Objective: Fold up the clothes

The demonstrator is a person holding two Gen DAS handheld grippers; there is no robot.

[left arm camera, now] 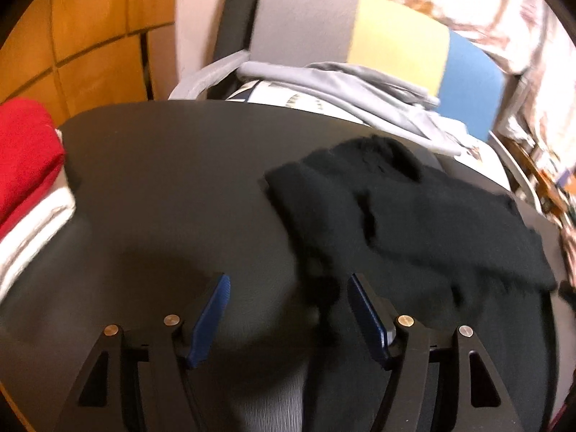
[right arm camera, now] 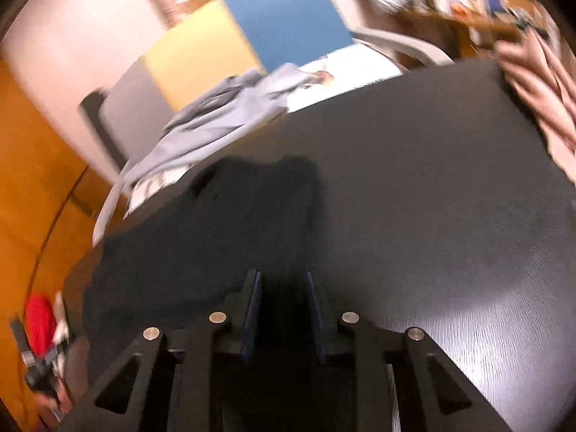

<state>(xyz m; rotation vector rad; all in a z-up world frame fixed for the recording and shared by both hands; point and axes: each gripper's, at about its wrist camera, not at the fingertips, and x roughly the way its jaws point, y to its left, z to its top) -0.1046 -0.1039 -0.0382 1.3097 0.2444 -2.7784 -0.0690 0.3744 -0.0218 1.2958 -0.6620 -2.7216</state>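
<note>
A black knit garment [left arm camera: 414, 216] lies rumpled on the dark table [left arm camera: 162, 180], toward its right half. My left gripper [left arm camera: 289, 282] is open just above the table. Its right blue pad [left arm camera: 367, 320] sits at the garment's near left edge, with nothing held between the fingers. In the right wrist view the same black garment [right arm camera: 223, 223] runs from the table's far left edge down into my right gripper [right arm camera: 282, 288]. Its jaws are narrowed, with dark cloth between them. This view is blurred by motion.
Folded red clothes [left arm camera: 25, 154] rest on white ones [left arm camera: 36, 223] at the table's left edge. Behind the table, a grey garment [left arm camera: 342, 86] is draped over a grey, yellow and blue chair [left arm camera: 396, 36]. Pink striped cloth [right arm camera: 540, 90] lies at the table's far right.
</note>
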